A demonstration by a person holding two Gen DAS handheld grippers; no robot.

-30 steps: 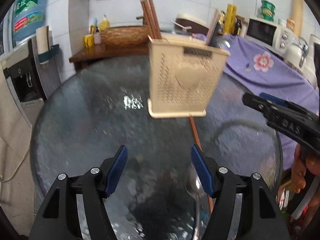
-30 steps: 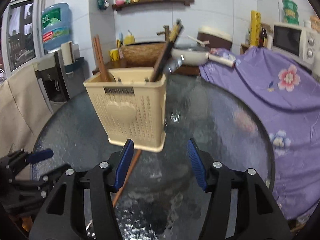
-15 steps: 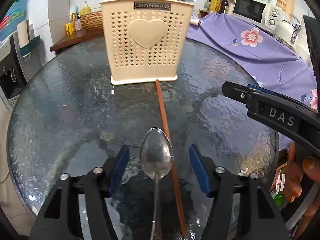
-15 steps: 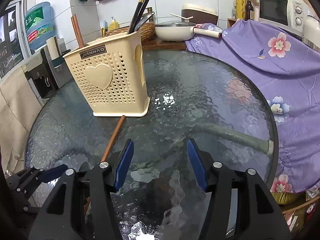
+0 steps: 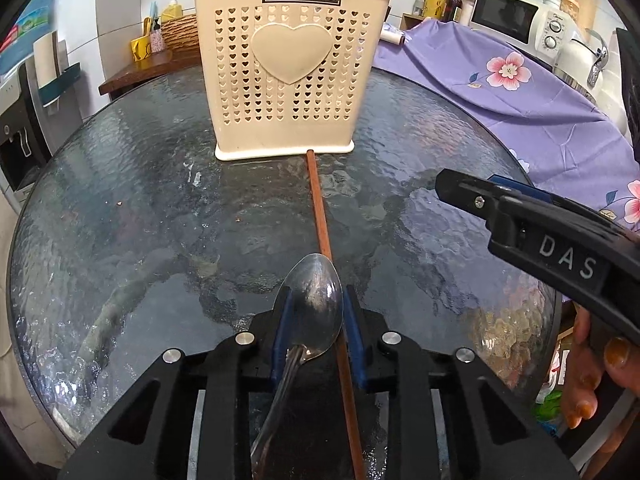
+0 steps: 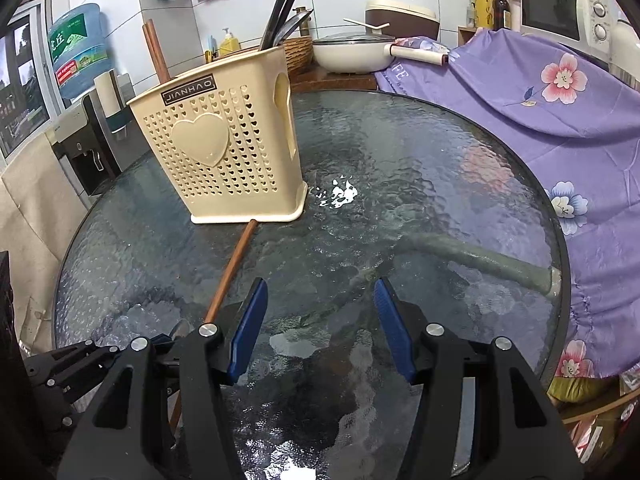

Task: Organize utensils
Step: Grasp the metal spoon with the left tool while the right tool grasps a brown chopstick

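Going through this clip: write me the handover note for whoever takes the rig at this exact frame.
Left gripper: closed around the steel spoon's bowl; brown wooden chopstick also lies between its fingers.
Right gripper: open, empty, above the round glass table.
Cream perforated plastic utensil holder stands upright, already holding chopsticks and utensils.
Left: spoon and loose chopstick, whose far tip reaches the holder's base, still go in.

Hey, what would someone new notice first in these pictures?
The left gripper closed around a metal spoon and a wooden chopstick on the round glass table. Behind them stands a cream, heart-patterned utensil holder, while the right gripper hovers open.
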